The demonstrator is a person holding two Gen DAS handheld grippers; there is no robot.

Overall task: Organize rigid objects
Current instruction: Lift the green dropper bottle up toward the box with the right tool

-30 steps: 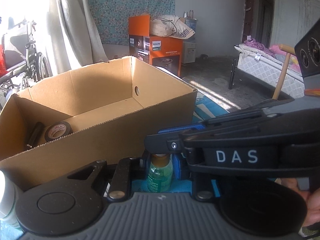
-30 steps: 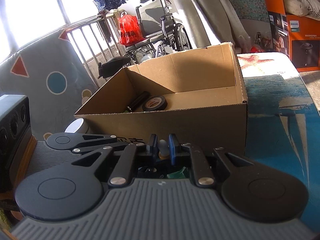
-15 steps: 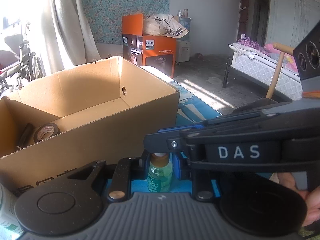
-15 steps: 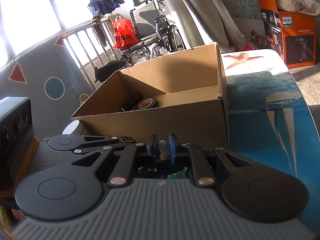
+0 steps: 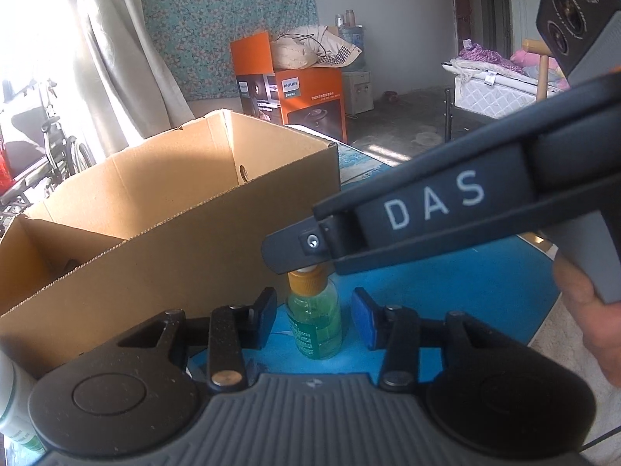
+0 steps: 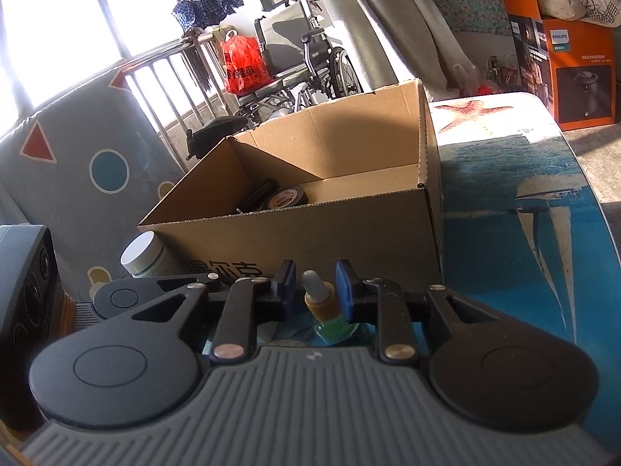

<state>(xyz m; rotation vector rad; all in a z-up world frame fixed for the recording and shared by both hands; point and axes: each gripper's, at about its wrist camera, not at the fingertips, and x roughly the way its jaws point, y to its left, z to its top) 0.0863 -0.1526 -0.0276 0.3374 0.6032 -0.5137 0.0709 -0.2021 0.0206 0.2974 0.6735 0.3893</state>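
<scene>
The cardboard box [image 5: 167,233] sits at ten o'clock. The green dropper bottle [image 5: 315,322] stands upright at six o'clock between the left gripper [image 5: 313,320], whose jaws have just parted clear of it. The right gripper [image 6: 315,291], likewise just loosening, straddles its cap with gaps.

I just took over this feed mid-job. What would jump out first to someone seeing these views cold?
The small green dropper bottle stands upright on the blue tabletop, between the left gripper pads, whose jaws have just been opening. The right gripper straddles its dropper top, its jaws likewise just opened. Right behind sits the open cardboard box, with a roll of black tape inside.
</scene>
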